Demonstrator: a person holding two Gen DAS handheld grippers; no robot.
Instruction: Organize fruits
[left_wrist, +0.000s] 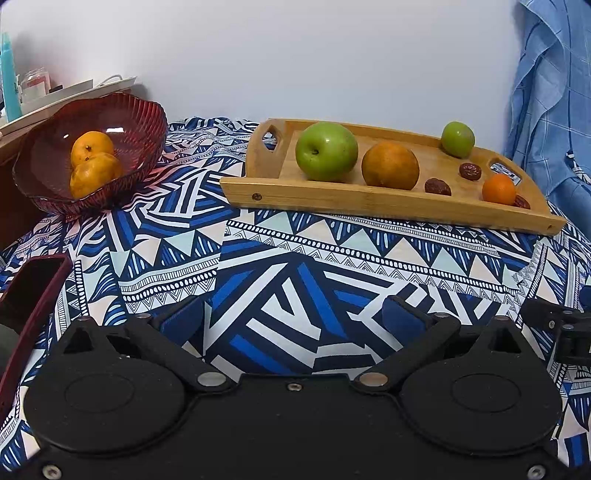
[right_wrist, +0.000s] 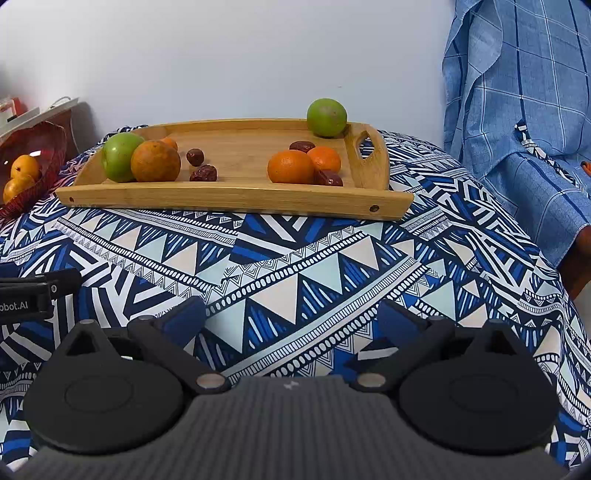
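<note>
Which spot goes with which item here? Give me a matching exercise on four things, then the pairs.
Items:
1. large green apple
2. small green fruit
3. two yellow-orange citrus fruits
4. left claw

Places:
A. in the red ribbed bowl
B. far corner of the wooden tray, beside its right handle
C. open above the patterned cloth, holding nothing
D. left end of the tray, touching a large orange

Pairs: 1-D, 2-B, 3-A, 4-C

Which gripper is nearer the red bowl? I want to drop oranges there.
Left. The left gripper has the red bowl close ahead on its left; from the right gripper it sits far off at the left edge.
</note>
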